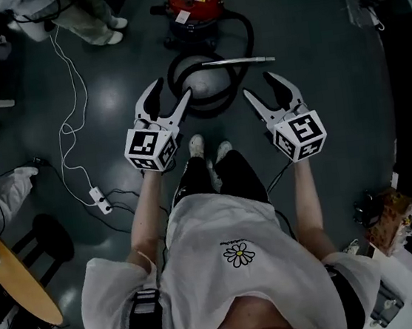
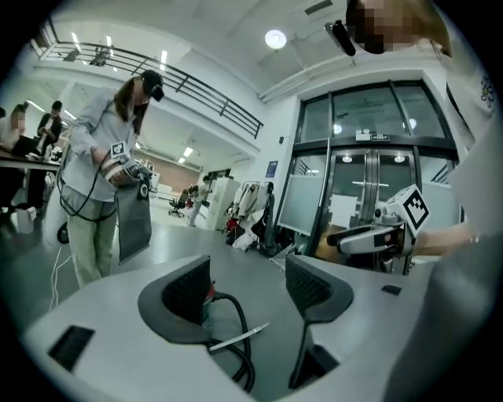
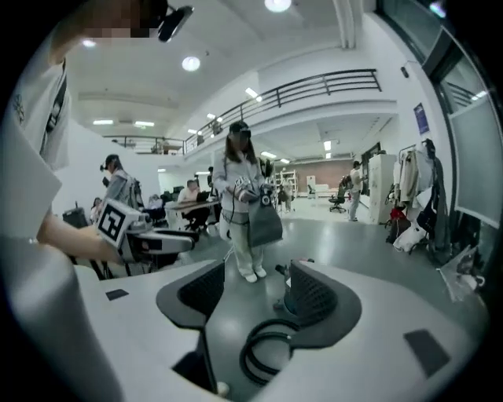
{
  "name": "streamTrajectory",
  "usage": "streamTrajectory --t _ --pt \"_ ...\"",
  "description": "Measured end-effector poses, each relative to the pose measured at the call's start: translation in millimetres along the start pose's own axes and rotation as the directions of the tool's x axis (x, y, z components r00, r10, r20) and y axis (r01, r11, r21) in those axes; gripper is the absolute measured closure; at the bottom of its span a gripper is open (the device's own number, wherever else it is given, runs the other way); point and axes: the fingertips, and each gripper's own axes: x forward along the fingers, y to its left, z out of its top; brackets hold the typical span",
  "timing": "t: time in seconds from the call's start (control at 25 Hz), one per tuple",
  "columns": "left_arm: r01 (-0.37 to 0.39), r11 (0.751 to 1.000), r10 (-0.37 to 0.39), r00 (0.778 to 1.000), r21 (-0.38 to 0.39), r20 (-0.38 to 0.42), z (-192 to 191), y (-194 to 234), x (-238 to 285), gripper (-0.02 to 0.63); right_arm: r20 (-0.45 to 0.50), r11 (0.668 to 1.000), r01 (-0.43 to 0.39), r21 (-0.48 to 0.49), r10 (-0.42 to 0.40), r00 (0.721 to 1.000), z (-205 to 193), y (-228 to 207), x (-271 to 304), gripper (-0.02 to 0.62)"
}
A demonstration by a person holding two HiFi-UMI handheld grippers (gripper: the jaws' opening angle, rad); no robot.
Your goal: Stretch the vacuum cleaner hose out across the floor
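**A:** What are the two grippers doing, closest in?

**B:** The person is holding both out in front of their body, above the floor. The left gripper (image 1: 172,90) is showing its jaws spread wide in its own view, with nothing pressed between them. The right gripper (image 1: 259,86) is standing parted too, and it is carrying nothing.

**A:** And just beyond them?

**B:** The person's pale shoes (image 1: 208,148) are pointing at the hose (image 1: 214,108). It is lying on the dark floor in a black coil just ahead of the toes, and in the head view it is sitting between the two grippers. Neither claw is touching it. The left gripper view is framing a loop of it (image 2: 236,314) between the jaws, and the right gripper view is framing the coil (image 3: 263,345) in the same way.

**A:** Anything lying on it?

**B:** A thin metal wand (image 1: 238,61) is lying across the far side of the coil.

**A:** Farther out?

**B:** The hose is running on to the red vacuum cleaner (image 1: 194,5), which is standing past the coil. Another person (image 1: 91,21) is standing beyond that to the left, next to a white cable (image 1: 69,80) that is trailing back to a power strip (image 1: 100,203).
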Motion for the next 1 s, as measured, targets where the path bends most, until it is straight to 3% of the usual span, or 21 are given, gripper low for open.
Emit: streamTrajectory --t 0.08,0.2,0.4,0.6,0.72,0.88,0.92,1.0 --pt "0.009 0.999 -0.006 0.997 0.039 -0.076 -37 18 36 0.325 -0.095 0.996 -0.021 -0.090 0.013 0.995 -39 -27 40 0.344" --pt "0.028 0.995 -0.011 0.986 0.096 -0.166 -130 59 102 0.325 -0.211 0.962 -0.079 -0.260 0.023 0.977 -129 -71 115 0.345" --pt "0.024 0.990 0.017 0.959 0.141 -0.282 -349 158 208 0.325 -0.324 0.903 -0.170 -0.395 0.037 0.945 -333 -144 260 0.345" --pt "0.040 0.974 0.053 0.914 0.221 -0.401 -546 252 284 0.325 -0.387 0.809 -0.201 -0.552 -0.035 0.922 -509 -215 390 0.345" --pt "0.115 0.960 0.021 0.880 0.256 -0.475 -626 275 318 0.325 -0.457 0.736 -0.243 -0.632 -0.100 0.884 -592 -254 445 0.345" --pt "0.205 0.935 0.014 0.794 0.289 -0.608 -710 288 352 0.325 -0.564 0.647 -0.346 -0.680 -0.160 0.810 -676 -290 491 0.345" --pt "0.203 0.932 0.029 0.784 0.300 -0.621 -723 292 359 0.325 -0.569 0.635 -0.351 -0.688 -0.174 0.803 -688 -295 499 0.345" --pt "0.197 0.926 0.063 0.761 0.323 -0.646 -737 301 371 0.324 -0.531 0.617 -0.313 -0.722 -0.205 0.822 -700 -301 515 0.345"
